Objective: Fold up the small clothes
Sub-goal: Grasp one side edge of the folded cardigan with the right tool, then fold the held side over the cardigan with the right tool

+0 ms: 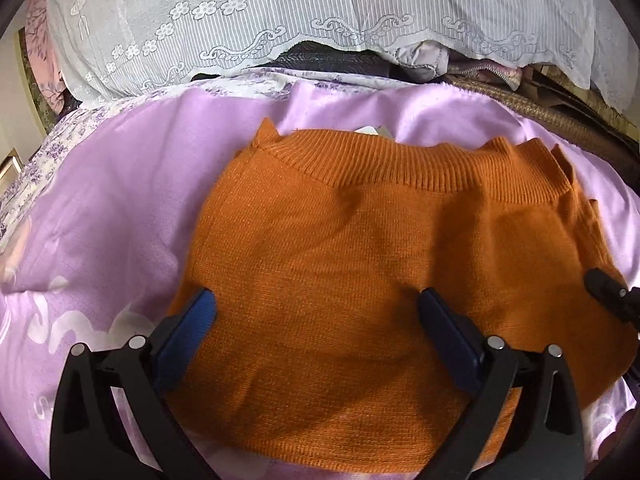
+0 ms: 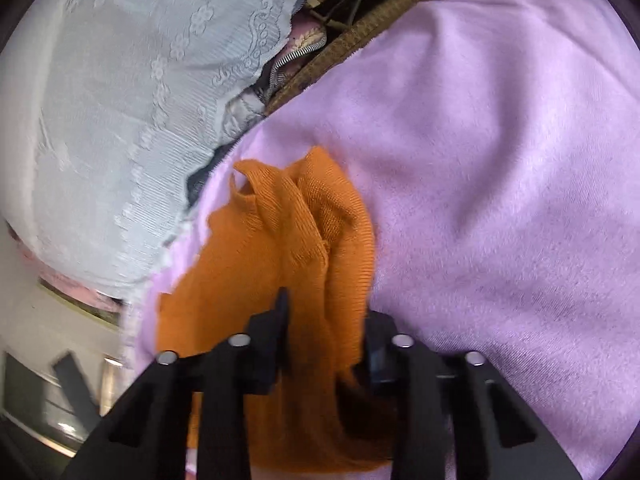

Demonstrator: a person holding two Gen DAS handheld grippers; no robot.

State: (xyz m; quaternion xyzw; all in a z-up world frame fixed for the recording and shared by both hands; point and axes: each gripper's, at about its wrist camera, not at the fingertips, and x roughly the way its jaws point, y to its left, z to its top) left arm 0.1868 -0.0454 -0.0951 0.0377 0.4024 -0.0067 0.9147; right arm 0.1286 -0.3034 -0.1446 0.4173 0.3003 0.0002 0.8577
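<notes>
The orange knit sweater (image 1: 352,264) lies on the lilac blanket (image 1: 120,184), soft, light and floppy, best pinched at its edges: the left gripper (image 1: 316,304) gapes wide over it, the right gripper (image 2: 326,320) clamps a bunched edge

The knitted garment (image 1: 352,264) lies flat on the blanket (image 1: 120,200), its ribbed band (image 1: 400,168) at the far side. Behind the blanket, a lace cloth (image 1: 240,20) hangs over stacked items. The left gripper (image 1: 320,312) sits over the garment's near portion. The right gripper (image 2: 326,320) straddles a bunched fold at the garment's right edge.
</notes>
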